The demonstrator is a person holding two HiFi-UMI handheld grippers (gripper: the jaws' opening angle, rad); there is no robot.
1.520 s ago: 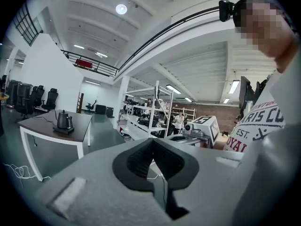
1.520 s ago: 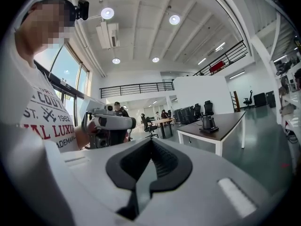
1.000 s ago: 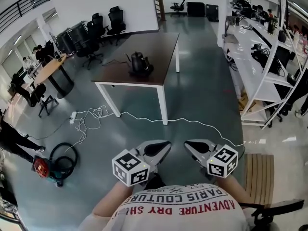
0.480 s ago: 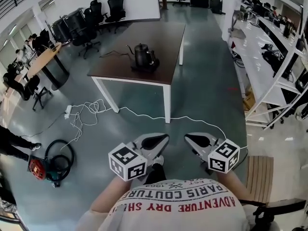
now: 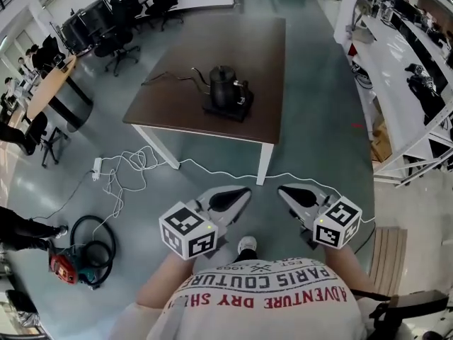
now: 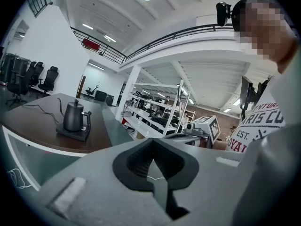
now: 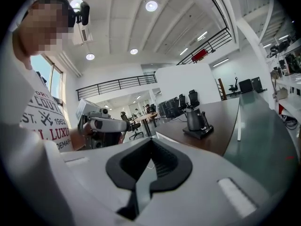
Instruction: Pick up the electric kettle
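Floor (image 5: 318,119): glossy grey-green, in an open-plan hall. Centre: dark brown tabletop (image 5: 248,48) on white legs. Black office chairs (image 5: 113,37) stand grouped at upper left, near a round wooden desk (image 5: 46,94). White shelving (image 5: 396,69) lines the right side. A white cable (image 5: 131,165) lies coiled on the floor. Overhead: white ceiling with round lights (image 7: 151,5) and a railed mezzanine (image 7: 117,84).

You are wearing a white T-shirt (image 5: 262,310) printed with red and dark lettering, and a white shoe (image 5: 246,244) is showing at its twelve o'clock. The left gripper (image 5: 245,190) and right gripper (image 5: 282,188) are showing grey shells with black ribbed pads. Each is carrying a white marker cube with black squares: left cube (image 5: 188,230), right cube (image 5: 337,222).
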